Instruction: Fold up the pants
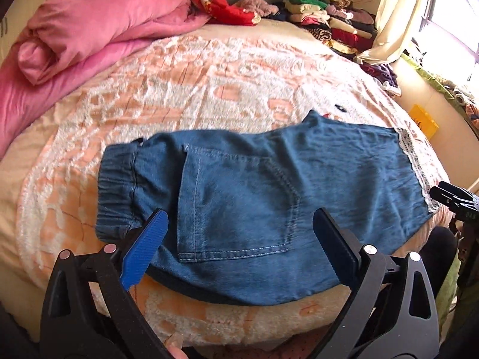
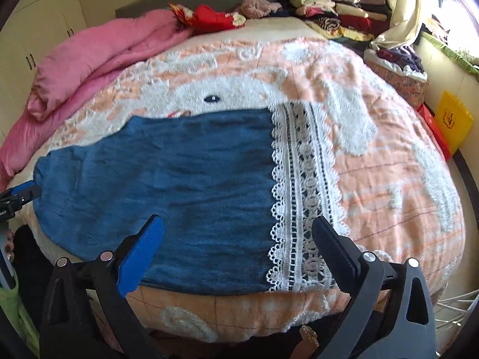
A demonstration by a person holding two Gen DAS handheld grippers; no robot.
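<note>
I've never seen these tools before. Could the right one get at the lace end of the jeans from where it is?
Probably yes. The right gripper is open just above the jeans, with the lace trim right ahead and nothing lying between.

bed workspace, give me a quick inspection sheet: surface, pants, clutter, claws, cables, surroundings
surface: bed with a peach and white fleece cover, bare to the right of the pants.
job's things: blue denim pants lying flat across the near edge, elastic waistband to the left, white lace hem to the right.
clutter: rolled pink quilt at far left; stacked clothes and a red garment at the far end.
claws: left claw and right claw both open, hovering over the pants, holding nothing.
cables: nothing seen.
surroundings: cream curtain and yellow bag at right.
</note>
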